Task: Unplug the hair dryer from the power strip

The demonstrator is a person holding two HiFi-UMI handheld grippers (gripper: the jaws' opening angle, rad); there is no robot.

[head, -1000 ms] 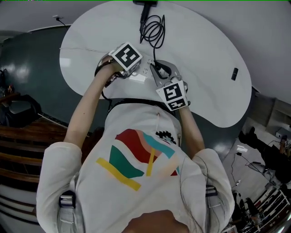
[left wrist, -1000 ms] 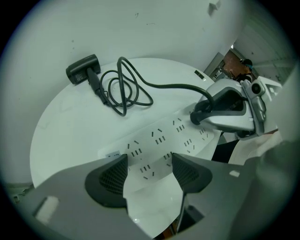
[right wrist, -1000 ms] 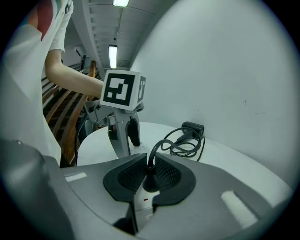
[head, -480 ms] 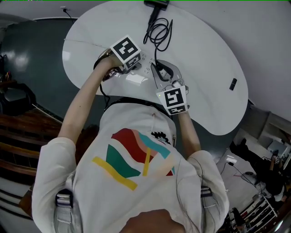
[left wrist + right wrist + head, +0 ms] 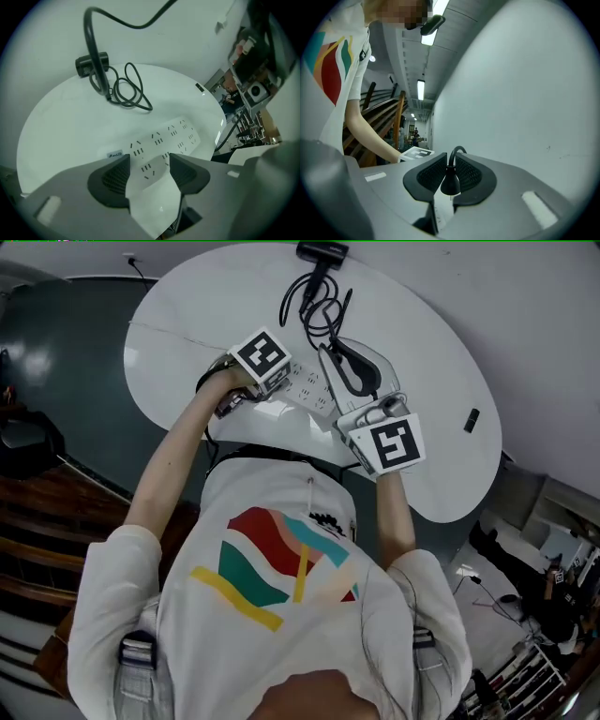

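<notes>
A white power strip (image 5: 307, 390) lies on the round white table (image 5: 187, 334). My left gripper (image 5: 275, 381) points steeply down at the strip's near end; its jaws have just been closing a little. In the left gripper view (image 5: 149, 171) the pads (image 5: 112, 178) stand apart over the strip's top face (image 5: 164, 138), gripping nothing. My right gripper (image 5: 351, 369) is raised above the table and shut on the black plug (image 5: 450, 182), which is clear of the strip. The cable (image 5: 126, 89) runs in loose loops back to the black hair dryer (image 5: 322, 253).
A small black object (image 5: 471, 420) lies near the table's right edge. The person's body fills the near side below the table edge. Dark floor and wooden stairs (image 5: 37, 521) are to the left, with clutter on the floor at the lower right.
The right gripper has risen and moved right with the plug, which has come out of the strip, and the cable has lifted with it. The left gripper has stayed at the strip.
</notes>
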